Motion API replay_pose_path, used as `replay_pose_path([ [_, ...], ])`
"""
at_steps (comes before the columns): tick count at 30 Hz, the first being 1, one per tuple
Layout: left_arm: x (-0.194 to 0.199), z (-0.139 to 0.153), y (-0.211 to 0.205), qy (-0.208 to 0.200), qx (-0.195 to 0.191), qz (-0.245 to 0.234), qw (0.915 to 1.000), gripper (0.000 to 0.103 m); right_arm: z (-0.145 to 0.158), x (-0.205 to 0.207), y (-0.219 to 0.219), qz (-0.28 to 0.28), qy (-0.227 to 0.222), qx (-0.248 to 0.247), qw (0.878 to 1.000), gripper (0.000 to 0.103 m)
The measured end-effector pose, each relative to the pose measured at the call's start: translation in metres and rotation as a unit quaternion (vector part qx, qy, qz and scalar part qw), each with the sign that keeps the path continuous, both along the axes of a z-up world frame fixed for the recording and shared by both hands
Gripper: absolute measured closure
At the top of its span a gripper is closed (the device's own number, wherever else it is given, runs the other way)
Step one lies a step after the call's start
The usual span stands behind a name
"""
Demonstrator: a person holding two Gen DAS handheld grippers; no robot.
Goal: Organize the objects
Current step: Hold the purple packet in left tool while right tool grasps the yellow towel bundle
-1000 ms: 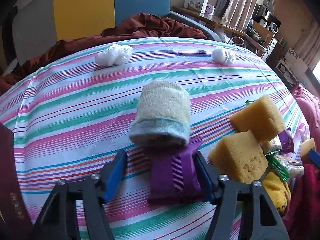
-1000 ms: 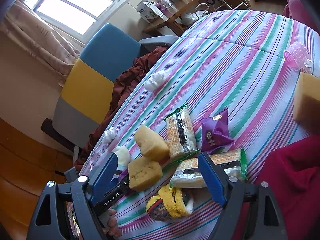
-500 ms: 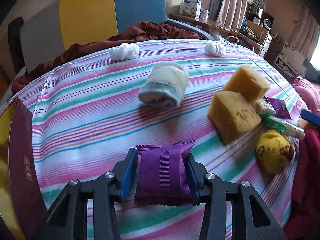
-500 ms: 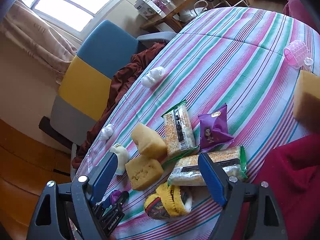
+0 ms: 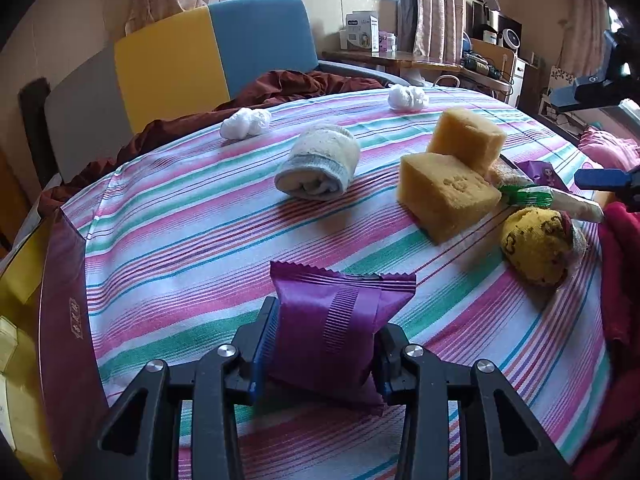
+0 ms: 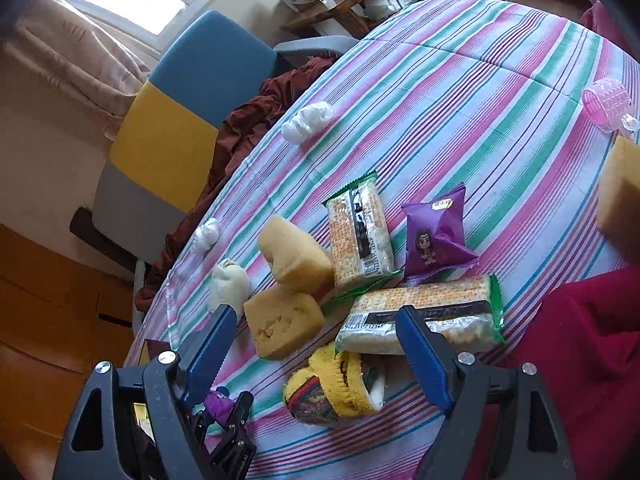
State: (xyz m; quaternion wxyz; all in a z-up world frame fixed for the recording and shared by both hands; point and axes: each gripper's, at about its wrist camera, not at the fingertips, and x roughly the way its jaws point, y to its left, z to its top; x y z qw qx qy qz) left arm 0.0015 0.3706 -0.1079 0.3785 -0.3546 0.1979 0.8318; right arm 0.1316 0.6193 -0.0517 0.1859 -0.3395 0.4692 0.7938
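A: Round table with a striped cloth [image 5: 200, 216], pink, green and white. Blue-and-yellow chair [image 5: 208, 52] behind it, brown blanket [image 5: 288, 84] draped at the far edge, window and curtains beyond.

B: Left gripper [image 5: 322, 344]?

A: Low over the near edge of the table. Purple snack packet [image 5: 340, 320] sits between the blue pads, back seam facing the camera. Jaws are closing on it, pads pressed against both sides, packet bulging above them.

B: Right gripper [image 6: 316, 344]?

A: Jaws wide apart, narrowing a bit, nothing between the pads. It hangs above the pile at the table's near side.

B: What's in the pile?

A: Two yellow sponges [image 6: 292, 280] touching each other, two cracker packs [image 6: 360, 232] with green ends, one lying across the foot of the other. A second purple packet [image 6: 434, 236] with a cartoon figure, just beside the crackers. Yellow rolled sock [image 6: 336, 392] nearest the right gripper.

B: Other stuff?

A: Rolled pale towel [image 5: 320, 164] mid-table, left of the sponges. Two white crumpled wads [image 5: 244, 124] near the far edge, well apart. Pink hair roller [image 6: 606, 104] off on the right side in the right wrist view, another sponge [image 6: 620, 204] at that frame's edge. Dark red box [image 5: 64, 320] at the table's left in the left wrist view. Red fabric [image 6: 580, 344] at lower right, can't tell what it is.
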Motion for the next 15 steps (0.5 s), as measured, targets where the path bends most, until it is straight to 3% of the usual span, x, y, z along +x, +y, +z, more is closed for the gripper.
replay_pose_path([
  [7,-0.002,0.0,-0.003,-0.007,0.009,-0.001,0.9999,0.061,-0.007,-0.022,-0.021,0.098,-0.042,-0.007,0.994,0.03],
  [15,-0.002,0.0,-0.004,-0.012,0.018,-0.003,0.9998,0.061,-0.021,-0.03,-0.02,0.103,-0.091,-0.03,0.99,0.03],
])
